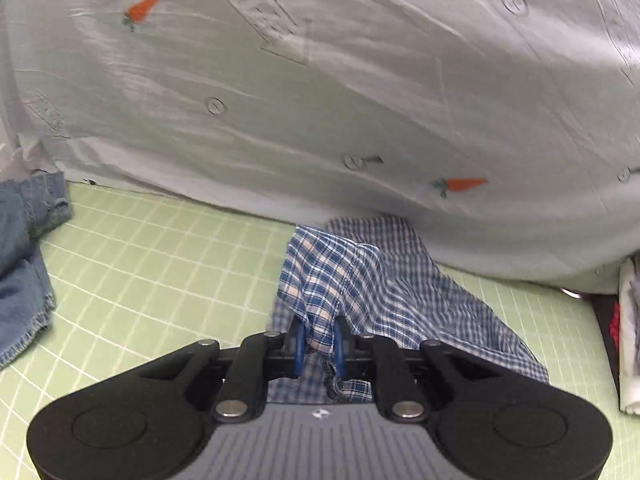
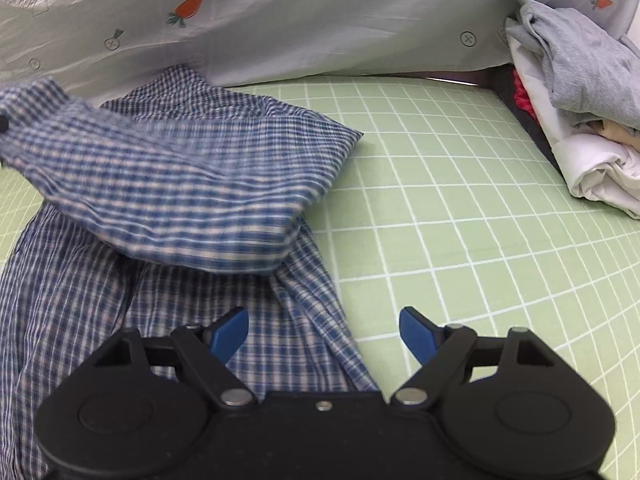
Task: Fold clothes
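The left tool point(image 1: 318, 344) is clamped on a bunched edge of the blue-and-white plaid cotton shirt point(image 1: 360, 280), which lies crumpled on the pale green grid-lined cutting mat point(image 1: 160, 264) covering the counter. The right tool point(image 2: 324, 330) stands wide apart and holds nothing, above the shirt's lower edge. Behind hangs a pale grey cloth printed with orange carrots point(image 1: 280, 100) — no legible brand or writing on it; blue denim point(image 1: 20, 260) lies at left, a stack of folded grey and white garments point(image 2: 580, 100) at right.
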`<control>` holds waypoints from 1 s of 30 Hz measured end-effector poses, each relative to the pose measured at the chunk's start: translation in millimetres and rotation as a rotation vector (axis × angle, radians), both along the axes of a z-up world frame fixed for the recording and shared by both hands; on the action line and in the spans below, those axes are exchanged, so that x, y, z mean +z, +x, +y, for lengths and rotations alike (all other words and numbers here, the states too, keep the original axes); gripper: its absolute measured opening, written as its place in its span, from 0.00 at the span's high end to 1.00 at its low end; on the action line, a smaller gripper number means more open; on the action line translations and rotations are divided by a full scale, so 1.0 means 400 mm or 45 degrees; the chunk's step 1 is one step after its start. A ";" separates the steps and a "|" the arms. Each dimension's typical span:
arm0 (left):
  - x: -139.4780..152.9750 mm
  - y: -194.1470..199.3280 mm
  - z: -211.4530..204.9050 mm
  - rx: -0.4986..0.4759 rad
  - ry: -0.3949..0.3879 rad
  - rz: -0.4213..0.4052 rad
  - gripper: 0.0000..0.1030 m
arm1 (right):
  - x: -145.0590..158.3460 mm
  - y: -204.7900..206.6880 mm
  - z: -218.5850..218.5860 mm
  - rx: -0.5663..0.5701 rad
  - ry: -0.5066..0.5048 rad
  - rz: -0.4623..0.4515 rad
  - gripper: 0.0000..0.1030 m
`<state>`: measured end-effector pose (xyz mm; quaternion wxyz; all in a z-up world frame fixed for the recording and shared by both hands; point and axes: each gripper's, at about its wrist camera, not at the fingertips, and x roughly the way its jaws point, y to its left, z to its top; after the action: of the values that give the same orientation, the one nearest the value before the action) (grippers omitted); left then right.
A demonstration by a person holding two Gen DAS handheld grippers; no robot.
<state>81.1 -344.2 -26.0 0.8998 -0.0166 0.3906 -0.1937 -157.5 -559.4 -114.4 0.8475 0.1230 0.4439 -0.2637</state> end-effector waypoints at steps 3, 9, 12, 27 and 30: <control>0.009 0.061 0.071 0.099 0.001 -0.042 0.85 | 0.000 0.017 0.036 0.054 -0.033 0.041 0.19; -0.060 0.188 0.219 0.352 -0.033 0.000 0.85 | 0.002 0.057 0.083 0.099 -0.102 0.125 0.20; -0.110 0.221 0.273 0.470 -0.036 0.071 0.78 | 0.009 0.070 0.106 0.130 -0.115 0.151 0.20; -0.106 -0.168 0.182 0.143 0.070 0.180 0.15 | 0.079 -0.026 0.184 0.241 -0.172 0.037 0.05; -0.077 -0.256 0.158 0.070 0.085 0.153 0.08 | 0.090 -0.096 0.160 0.207 -0.100 -0.040 0.00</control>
<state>-21.4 -280.8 -56.8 0.8797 -0.0090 0.4496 -0.1546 -195.8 -495.4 -78.4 0.8772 0.0574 0.4283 -0.2091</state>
